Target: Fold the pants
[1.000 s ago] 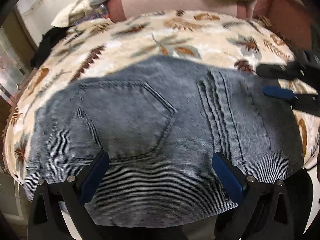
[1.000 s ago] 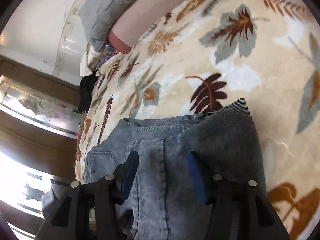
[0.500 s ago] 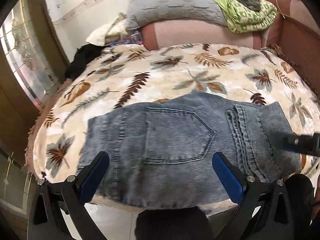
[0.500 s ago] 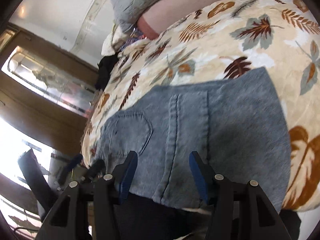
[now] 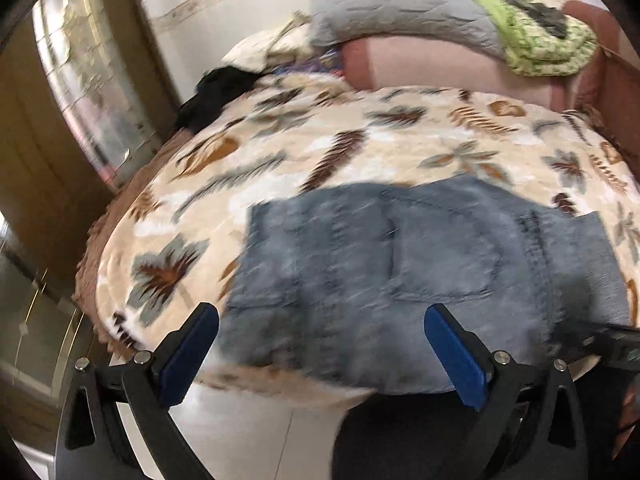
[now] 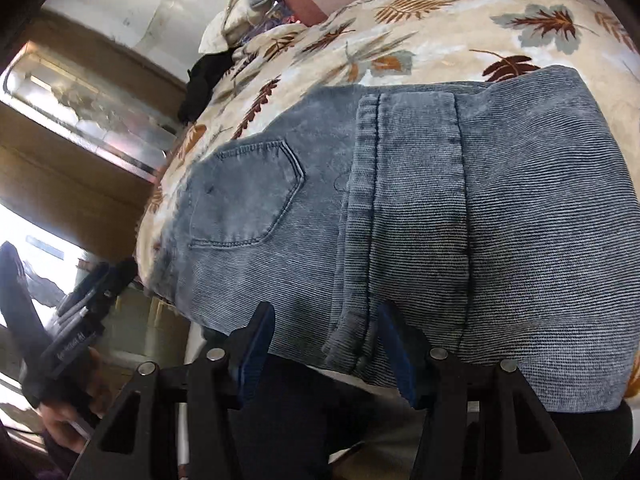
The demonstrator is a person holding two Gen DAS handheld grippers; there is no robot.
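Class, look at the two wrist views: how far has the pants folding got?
Done: the pants lie as a compact folded block on the blanket, back pocket up.
In hand: nothing; the left gripper and right gripper are open and off the cloth.
Left: perhaps only tidying the near edge, which overhangs the blanket.

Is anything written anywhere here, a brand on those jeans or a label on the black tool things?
Left gripper, seen from the right wrist view: white lettering along its black body, too small and tilted to read.
Jeans: no tag or brand visible.
Leaf-print blanket: pattern only, no words.
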